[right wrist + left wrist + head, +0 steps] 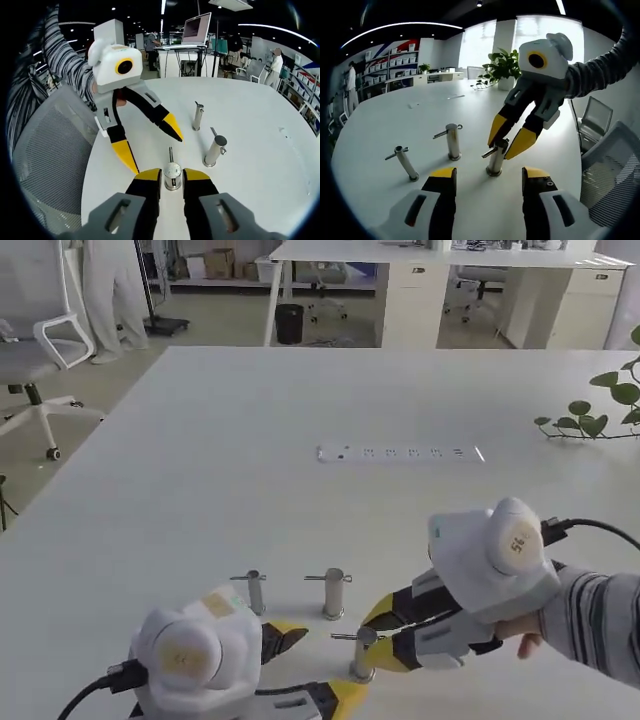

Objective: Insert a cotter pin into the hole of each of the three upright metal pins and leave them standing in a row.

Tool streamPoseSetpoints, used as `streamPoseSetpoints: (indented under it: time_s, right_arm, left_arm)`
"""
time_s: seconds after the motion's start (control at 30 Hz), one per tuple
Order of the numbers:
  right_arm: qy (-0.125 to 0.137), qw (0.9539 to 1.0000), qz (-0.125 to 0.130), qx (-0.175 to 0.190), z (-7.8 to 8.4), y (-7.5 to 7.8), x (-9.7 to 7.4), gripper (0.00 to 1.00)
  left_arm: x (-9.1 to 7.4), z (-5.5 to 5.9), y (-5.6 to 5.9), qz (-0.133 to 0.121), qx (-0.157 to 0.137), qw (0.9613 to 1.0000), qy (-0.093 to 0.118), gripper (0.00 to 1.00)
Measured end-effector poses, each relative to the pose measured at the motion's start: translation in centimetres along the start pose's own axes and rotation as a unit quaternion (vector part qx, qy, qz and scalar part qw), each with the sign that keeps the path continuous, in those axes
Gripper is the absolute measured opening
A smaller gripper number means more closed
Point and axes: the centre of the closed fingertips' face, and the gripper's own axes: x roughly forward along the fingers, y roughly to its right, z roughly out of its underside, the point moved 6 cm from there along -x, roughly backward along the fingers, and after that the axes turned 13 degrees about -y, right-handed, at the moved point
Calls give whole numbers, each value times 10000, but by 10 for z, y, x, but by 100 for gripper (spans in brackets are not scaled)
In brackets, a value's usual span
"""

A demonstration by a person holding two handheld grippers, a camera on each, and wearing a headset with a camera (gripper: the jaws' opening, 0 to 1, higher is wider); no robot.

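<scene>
Now, three shiny cylindrical metal pins [334,597] stand upright.

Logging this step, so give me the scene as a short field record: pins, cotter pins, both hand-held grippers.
table: white
metal pins: three, upright: left pin, middle pin, nearest pin
cotter pins: one through each pin's top
right hand-held gripper: jaws closed on nearest pin's top
left hand-held gripper: open, empty, beside nearest pin

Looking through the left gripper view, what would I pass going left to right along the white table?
Left pin → middle pin → right pin → grey office chair past the table's edge.
</scene>
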Motion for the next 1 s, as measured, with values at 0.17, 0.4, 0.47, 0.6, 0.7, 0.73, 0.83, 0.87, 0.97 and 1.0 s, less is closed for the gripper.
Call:
streamPoseSetpoints:
  time_s: [0.17, 0.4, 0.47, 0.6, 0.7, 0.73, 0.83, 0.87, 0.97, 1.0]
  right_arm:
    - [38, 10000, 12, 13, -1, 0, 1, 10]
    - [61, 10000, -15, -4, -2, 0, 1, 9]
    - [38, 9999, 23, -94, -1, 0, 1, 9]
    - [41, 10000, 4, 21, -1, 1, 0, 8]
    - [38, 10000, 4, 48, -1, 3, 0, 8]
    - [39, 10000, 5, 32, -1, 4, 0, 8]
    - [8, 10000, 16, -33, 0, 5, -1, 8]
    - [5, 10000, 18, -58, -1, 6, -2, 8]
    - [78, 10000, 23, -41, -2, 10, -6, 8]
    - [78, 10000, 19, -44, -2, 12, -8, 8]
  left_arm:
    - [-3, 1, 0, -21, -31, 10000, 14, 56]
    - [-12, 2, 4, 2, 59, 10000, -5, 62]
    - [-16, 1, 4, -29, 66, 10000, 37, 66]
    - [-22, 0, 3, -65, 46, 9999, 98, 69]
    - [-24, 1, 0, -153, 104, 9998, 58, 73]
    - [-26, 1, 0, -164, 108, 9998, 61, 74]
    - [-29, 1, -3, -205, 121, 9997, 63, 78]
    - [-30, 1, -4, -230, 123, 9996, 53, 79]
    - [-34, 1, -7, -283, 94, 9995, 63, 84]
    - [-35, 1, -7, -295, 92, 9995, 79, 86]
